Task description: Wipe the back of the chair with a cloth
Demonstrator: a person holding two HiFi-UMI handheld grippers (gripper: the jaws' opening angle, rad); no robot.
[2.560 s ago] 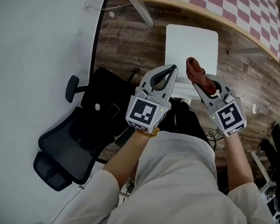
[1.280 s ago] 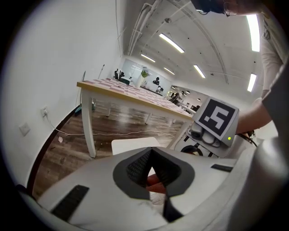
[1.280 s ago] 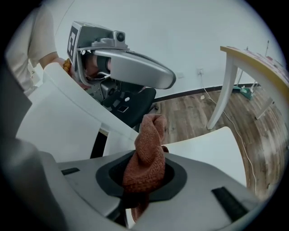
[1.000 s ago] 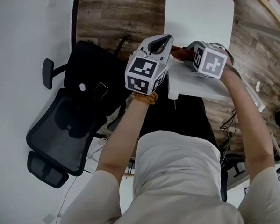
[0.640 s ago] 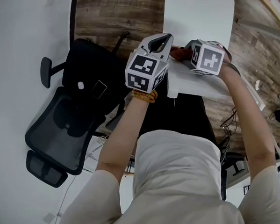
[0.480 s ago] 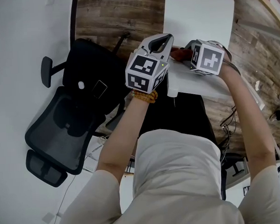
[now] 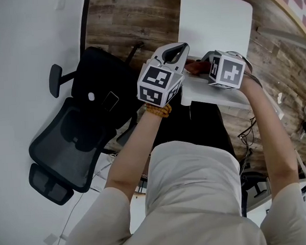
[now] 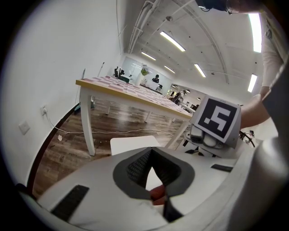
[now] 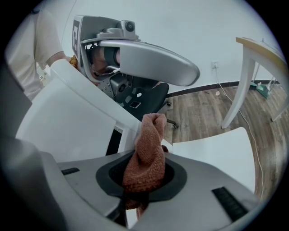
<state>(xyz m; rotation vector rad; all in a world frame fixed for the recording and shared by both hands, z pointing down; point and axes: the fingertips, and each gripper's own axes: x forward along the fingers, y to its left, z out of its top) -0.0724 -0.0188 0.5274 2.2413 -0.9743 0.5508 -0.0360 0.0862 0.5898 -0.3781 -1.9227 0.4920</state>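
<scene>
Right gripper view: the right gripper (image 9: 143,182) has its jaws clamped on a rust-brown knitted cloth (image 9: 148,151). The cloth stands twisted up out of them, just beside the top edge of the white plastic chair (image 9: 67,122) backrest. I cannot tell if it touches.

Head view: the marker cube hides that grip. Only a bit of cloth shows above the backrest.

Left gripper view: I read the left gripper (image 8: 154,175) jaws as together, holding nothing. It is at the backrest's left corner.

A black mesh office chair (image 7: 77,133) stands left of the white chair.
</scene>
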